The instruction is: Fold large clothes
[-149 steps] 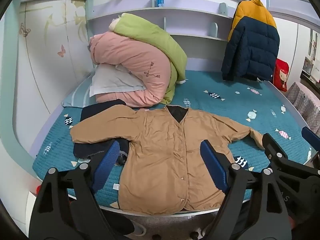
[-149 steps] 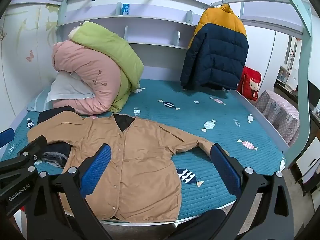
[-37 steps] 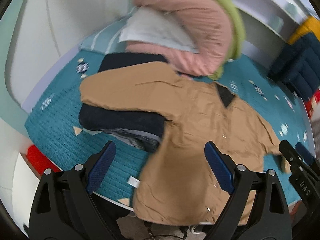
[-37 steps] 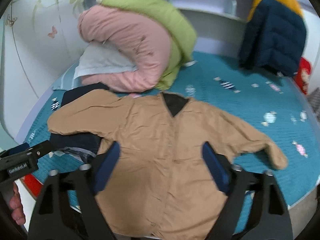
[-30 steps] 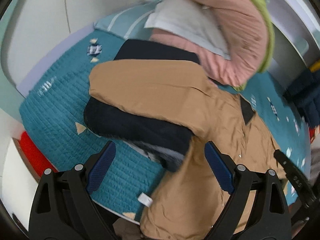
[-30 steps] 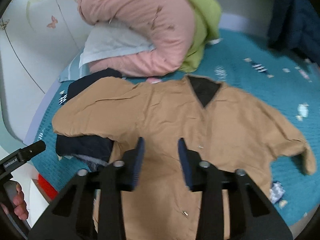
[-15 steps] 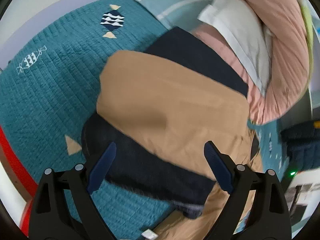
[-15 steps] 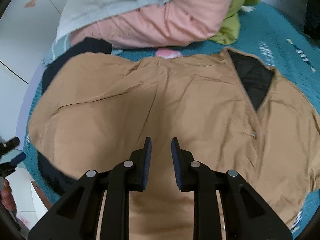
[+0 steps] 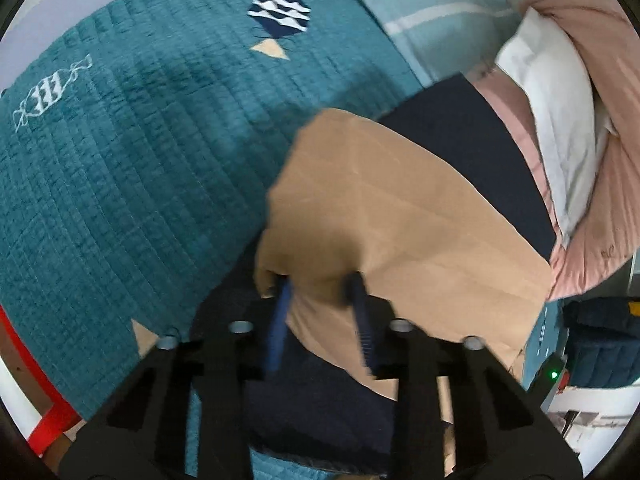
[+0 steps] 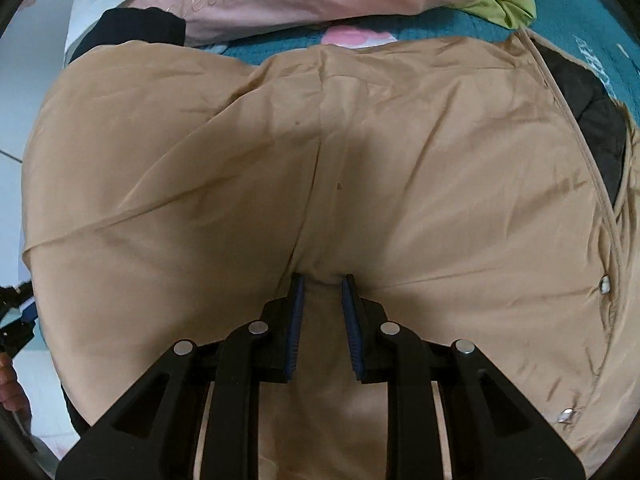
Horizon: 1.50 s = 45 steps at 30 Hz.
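A tan jacket (image 10: 440,160) lies front-up on the teal bed cover (image 9: 140,160), its black collar lining (image 10: 588,120) at the right. One sleeve (image 9: 400,208) rests on a folded dark navy garment (image 9: 472,132). My left gripper (image 9: 318,280) points steeply down at the sleeve's end. Its jaws are closing, with a bunch of tan cloth pinched between the blue pads. My right gripper (image 10: 322,280) is shut on a small fold of the jacket near the seam where the sleeve meets the body.
A rolled pink duvet (image 9: 600,40) and a white pillow (image 9: 560,100) lie just beyond the navy garment. A green quilt (image 10: 504,4) sits behind the collar. The bed's edge with a red object (image 9: 40,400) is at lower left. Metal snaps (image 10: 605,283) line the jacket front.
Both grippers have come down close onto the jacket. The left jaws went from wide apart to narrow around the sleeve end. The right jaws, narrow before, now hold a fold of cloth.
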{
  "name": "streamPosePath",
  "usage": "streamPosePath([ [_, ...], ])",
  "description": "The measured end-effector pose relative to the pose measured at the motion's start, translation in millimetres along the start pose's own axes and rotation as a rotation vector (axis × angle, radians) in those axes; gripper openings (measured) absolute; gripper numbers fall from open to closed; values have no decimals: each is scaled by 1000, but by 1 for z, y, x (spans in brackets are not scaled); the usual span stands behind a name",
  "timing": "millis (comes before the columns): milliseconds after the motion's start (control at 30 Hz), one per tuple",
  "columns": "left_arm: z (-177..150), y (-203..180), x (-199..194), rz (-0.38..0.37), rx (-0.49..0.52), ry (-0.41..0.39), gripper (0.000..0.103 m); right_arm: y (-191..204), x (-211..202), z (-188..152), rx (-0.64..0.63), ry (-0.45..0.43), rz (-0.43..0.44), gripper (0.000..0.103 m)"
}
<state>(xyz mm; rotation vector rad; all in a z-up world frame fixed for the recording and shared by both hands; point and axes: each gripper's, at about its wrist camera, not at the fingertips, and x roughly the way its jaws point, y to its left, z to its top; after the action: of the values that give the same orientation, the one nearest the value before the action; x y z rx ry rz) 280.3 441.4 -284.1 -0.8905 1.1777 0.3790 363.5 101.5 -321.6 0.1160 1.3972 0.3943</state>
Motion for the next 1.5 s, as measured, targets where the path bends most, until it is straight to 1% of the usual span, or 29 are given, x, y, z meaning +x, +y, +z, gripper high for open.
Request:
streamPosePath([
  [67,1,2,-8,-30,5,-27,7,-2,1,0,-3,-3,6,19],
  [100,-1,2,-13,-52,16,-42,6,-4,1,0,0,-4,11,19],
  [133,-2,-2,-20,-57,38,-63,5,-5,0,0,4,-7,17,19],
  [233,-4,-16,-29,-7,103,-94,5,-11,-5,-7,-3,-20,21,19],
  [267,-2,-18,-28,6,106,-94,7,-13,-7,-10,-9,-26,19,19],
  [333,0,-13,-24,23,82,-79,13,-15,-9,-11,-14,-31,17,18],
  [400,3,-2,-22,2,38,-73,14,-17,-10,-13,-13,-30,21,18],
  [433,7,3,-17,-18,20,-54,19,-18,-11,-12,-12,-28,23,18],
  [467,7,9,-15,-16,5,-35,43,-17,-10,-13,-11,-28,24,18],
  [500,9,17,-13,8,-36,-23,62,-17,-10,-11,-12,-28,24,18],
  [533,8,25,-14,24,-77,-30,85,-18,-11,-11,-14,-30,25,18],
  [567,10,33,-14,24,-127,-45,85,-18,-10,-11,-15,-32,25,18],
  [600,11,37,-13,7,-143,-43,85,-17,-11,-10,-16,-35,23,18],
  [633,15,41,-8,-32,-149,-24,84,-13,-11,-10,-17,-36,20,18],
  [700,25,45,4,-66,-155,1,81,-12,-11,-11,-27,-40,10,18],
  [733,27,44,10,-78,-156,20,69,-9,-3,-14,-28,-43,7,18],
  [767,30,41,15,-125,-152,37,51,-6,-4,-17,-30,-46,5,18],
  [800,29,36,17,-149,-143,30,45,-6,-4,-17,-32,-47,4,18],
  [833,31,28,15,-142,-105,3,32,-5,-4,-18,-34,-48,4,18],
  [867,32,19,12,-120,-57,-10,24,-5,-4,-17,-36,-47,5,18],
  [967,29,-3,0,-26,34,-60,17,-6,-3,-16,-27,-40,16,18],
  [1033,26,-18,-10,30,92,-107,17,-7,-5,-15,-26,-39,22,17],
  [1067,23,-22,-15,43,108,-121,17,-8,-5,-15,-27,-39,24,17],
  [1133,20,-38,-22,108,181,-161,17,-10,-6,-14,-26,-38,26,17],
  [1267,8,-57,-27,221,302,-198,19,-14,-5,-12,-29,-36,28,17],
  [1367,5,-58,-26,240,355,-195,21,-16,-4,-10,-20,-33,32,17],
  [1433,11,-54,-21,232,346,-173,21,-17,-3,-10,-21,-35,31,17],
  [1467,12,-52,-17,228,338,-163,17,-17,-3,-10,-22,-37,31,17],
  [1500,11,-50,-16,227,331,-152,16,-17,-2,-10,-24,-37,30,17],
])
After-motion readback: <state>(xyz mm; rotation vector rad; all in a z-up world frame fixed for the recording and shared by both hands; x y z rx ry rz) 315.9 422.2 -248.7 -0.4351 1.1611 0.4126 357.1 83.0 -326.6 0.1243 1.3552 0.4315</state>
